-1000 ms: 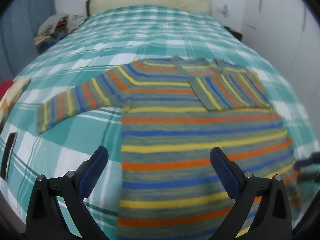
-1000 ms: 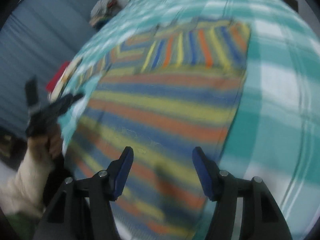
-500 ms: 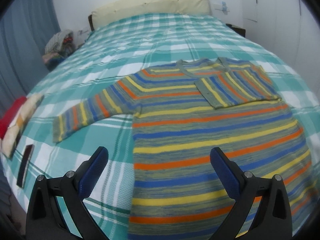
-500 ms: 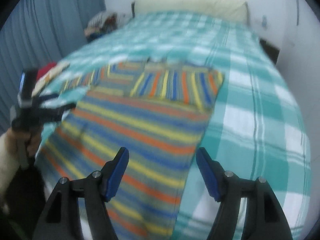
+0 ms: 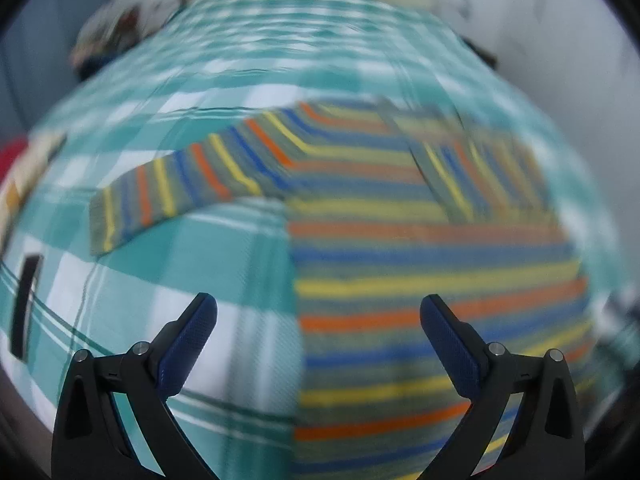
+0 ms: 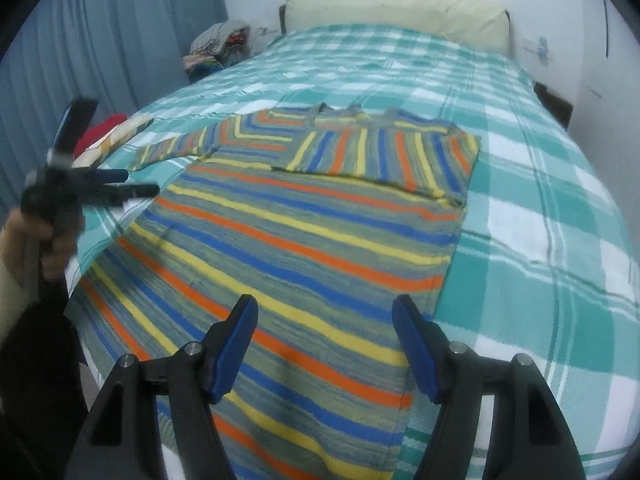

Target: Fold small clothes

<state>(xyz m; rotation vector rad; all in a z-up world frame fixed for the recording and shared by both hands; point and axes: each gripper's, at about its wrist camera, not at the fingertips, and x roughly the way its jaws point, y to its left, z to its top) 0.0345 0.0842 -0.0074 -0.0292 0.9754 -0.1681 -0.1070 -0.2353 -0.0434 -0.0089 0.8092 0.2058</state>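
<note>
A striped sweater [image 6: 304, 232] in orange, yellow, blue and grey lies flat on the bed. Its right sleeve [image 6: 384, 156] is folded across the chest. Its left sleeve [image 5: 192, 184] stretches out flat to the left. In the left wrist view the sweater body [image 5: 432, 280] fills the right half. My left gripper [image 5: 318, 310] is open and empty, above the sweater's left edge. It also shows in the right wrist view [image 6: 132, 184], held in a hand at the left. My right gripper [image 6: 325, 310] is open and empty above the sweater's lower right part.
The bed has a teal and white checked cover [image 6: 540, 208] and a cream headboard [image 6: 396, 8]. A pile of clothes [image 6: 218, 46] sits by the blue curtain [image 6: 100, 40]. Red and patterned folded items [image 6: 108, 136] lie at the bed's left edge. A dark strip [image 5: 26, 304] lies at the left.
The left gripper has moved closer to the bed and toward the sweater's left edge, its view now blurred. The right gripper has drawn nearer over the lower right part. Both stay open.
</note>
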